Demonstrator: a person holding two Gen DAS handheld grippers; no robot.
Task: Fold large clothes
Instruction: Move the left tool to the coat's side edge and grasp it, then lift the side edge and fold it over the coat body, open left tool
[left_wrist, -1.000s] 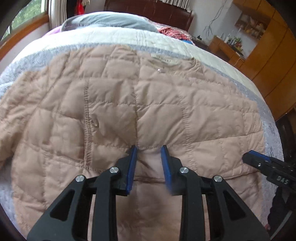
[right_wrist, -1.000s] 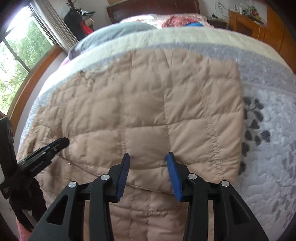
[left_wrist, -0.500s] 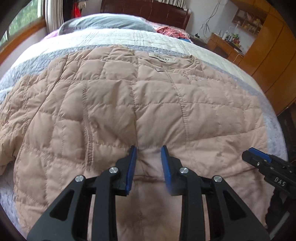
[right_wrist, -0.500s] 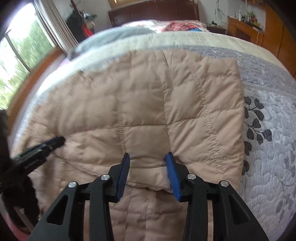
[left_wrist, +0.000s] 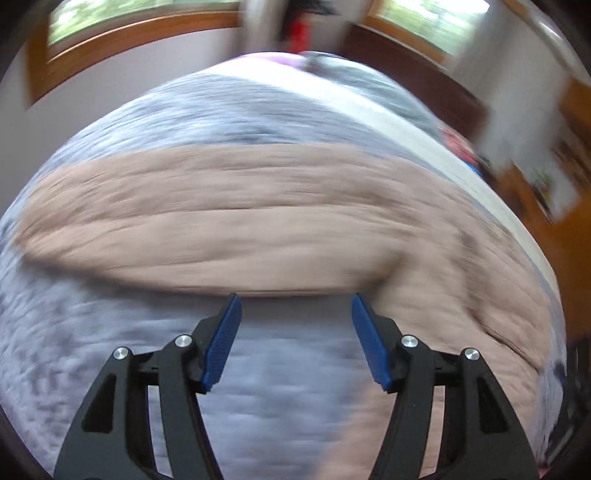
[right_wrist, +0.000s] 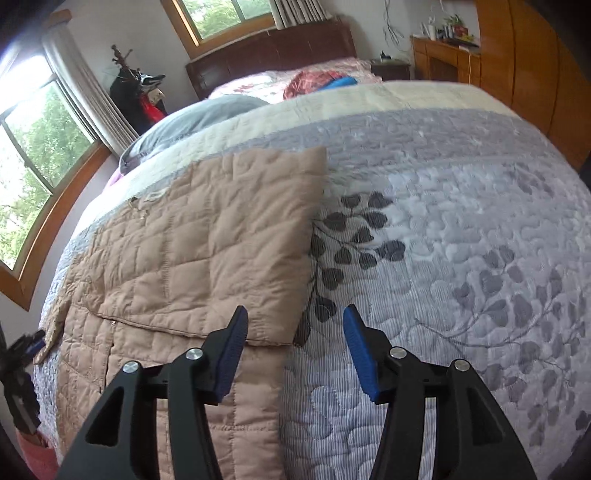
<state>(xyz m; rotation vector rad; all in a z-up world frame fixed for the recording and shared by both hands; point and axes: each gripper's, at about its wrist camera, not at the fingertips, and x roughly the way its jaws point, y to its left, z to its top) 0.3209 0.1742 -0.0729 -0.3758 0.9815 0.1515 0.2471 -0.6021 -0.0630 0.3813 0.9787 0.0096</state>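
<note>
**Jacket lies loose on the bed, both tongs spreading**

Jacket (right_wrist: 192, 251), tan and quilted, lies flat on the quilt (right_wrist: 461, 240) that covers the bed, toward the bed's left side in the right wrist view. One side is folded over the body: that flap's straight edge runs up toward the headboard (right_wrist: 269, 59), and its lower hem crosses the jacket just ahead of the right gripper.

Right gripper (right_wrist: 295, 328) hangs above the jacket's right edge. Its jaws are opening; one blue pad (right_wrist: 232, 354) sits over the tan fabric, the other over bare quilt with its grey leaf print. Nothing is pinched between them.

Left gripper (left_wrist: 295, 314) shows in a heavily blurred view. Its jaws are opening too, and only grey quilt lies between them. A long tan part of the jacket stretches across the bed just beyond the tips, apart from the pads. In the right wrist view, the left gripper peeks in at the frame's far left, beside the jacket's left edge.

Window (right_wrist: 33, 177) stands along the bed's left side.
</note>
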